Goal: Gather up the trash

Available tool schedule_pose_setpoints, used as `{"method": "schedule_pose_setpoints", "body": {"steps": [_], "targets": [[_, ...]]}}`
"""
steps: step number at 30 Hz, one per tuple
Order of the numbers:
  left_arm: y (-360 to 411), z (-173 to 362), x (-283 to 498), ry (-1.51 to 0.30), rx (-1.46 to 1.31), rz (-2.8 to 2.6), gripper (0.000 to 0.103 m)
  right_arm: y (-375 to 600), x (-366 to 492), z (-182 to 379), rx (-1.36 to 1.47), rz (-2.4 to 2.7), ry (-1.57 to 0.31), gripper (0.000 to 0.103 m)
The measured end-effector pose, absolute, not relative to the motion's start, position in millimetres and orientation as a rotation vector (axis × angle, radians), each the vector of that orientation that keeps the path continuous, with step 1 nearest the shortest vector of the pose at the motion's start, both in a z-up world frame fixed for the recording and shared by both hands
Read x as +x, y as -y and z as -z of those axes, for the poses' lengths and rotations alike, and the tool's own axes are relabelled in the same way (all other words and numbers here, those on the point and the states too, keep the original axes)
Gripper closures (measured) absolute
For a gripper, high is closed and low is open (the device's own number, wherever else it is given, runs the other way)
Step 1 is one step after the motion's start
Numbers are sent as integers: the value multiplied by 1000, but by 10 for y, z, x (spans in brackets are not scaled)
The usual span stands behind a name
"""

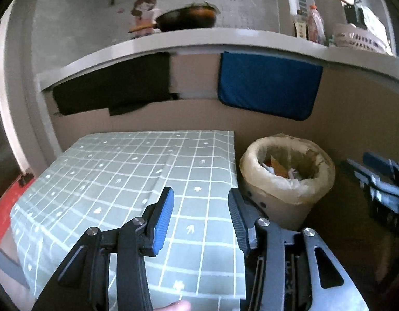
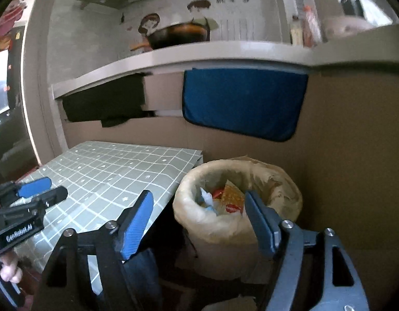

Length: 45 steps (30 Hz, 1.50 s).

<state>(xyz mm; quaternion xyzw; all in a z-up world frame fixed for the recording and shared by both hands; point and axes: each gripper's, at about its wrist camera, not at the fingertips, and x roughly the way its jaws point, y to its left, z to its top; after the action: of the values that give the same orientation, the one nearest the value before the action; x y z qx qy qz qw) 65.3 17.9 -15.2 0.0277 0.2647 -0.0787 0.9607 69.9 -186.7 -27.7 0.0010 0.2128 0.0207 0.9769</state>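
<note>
Right gripper (image 2: 198, 217) held wide open, empty, above trash bin (image 2: 215, 230) at 12 o'clock. Left gripper (image 1: 200, 211) likewise spread, empty, over checked tablecloth (image 1: 116, 171). Wrappers (image 2: 226, 198) seen inside bin. Drop step judged done; more trash to be sought next.

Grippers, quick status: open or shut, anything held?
Left tool: open, empty, over the checked tablecloth.
Right tool: open, empty, fingers framing the lined trash bin.
</note>
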Motion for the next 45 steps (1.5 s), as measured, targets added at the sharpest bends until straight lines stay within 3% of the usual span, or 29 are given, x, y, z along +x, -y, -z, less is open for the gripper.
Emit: {"method": "schedule_pose_setpoints", "body": {"steps": [8, 15, 45], "targets": [[-337, 42, 216, -459, 53, 24, 58, 1482, 237, 534, -18, -135, -509, 31], [-433, -46, 42, -410, 36, -19, 57, 1305, 129, 430, -60, -151, -455, 31], [-444, -77, -22, -391, 15, -16, 56, 1249, 62, 392, -42, -163, -448, 30]]}}
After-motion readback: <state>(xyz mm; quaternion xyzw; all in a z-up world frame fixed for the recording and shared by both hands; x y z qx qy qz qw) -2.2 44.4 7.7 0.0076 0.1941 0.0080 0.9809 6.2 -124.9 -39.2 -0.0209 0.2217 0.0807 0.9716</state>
